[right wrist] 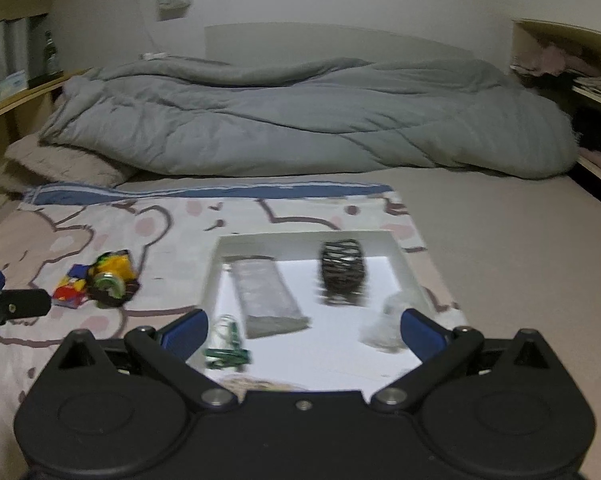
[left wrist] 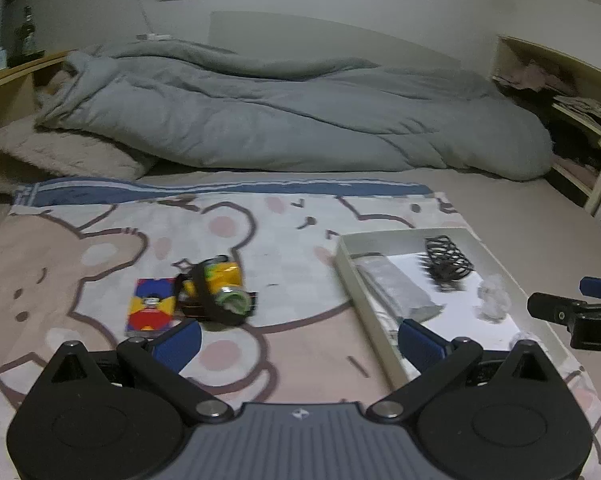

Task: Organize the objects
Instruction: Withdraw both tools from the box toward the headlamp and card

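Much of what you are working with is soft with blur: the yellow packet and the can-like thing against it on the bear-print blanket cannot be read, and the colourful card just beside them shows only blocks of red, yellow and blue. Inside the white tray, the clear crumpled piece near your right finger is hard to make out, and the small green-and-clear item at the near edge is partly hidden behind the gripper body. The black mesh roller and the grey wrapped bar lie apart on the tray floor. Your left gripper hangs low over the blanket, its blue pads spread wide with nothing between them, straddling the tray's left rim. Your right gripper hovers over the tray's near end, likewise spread and empty.
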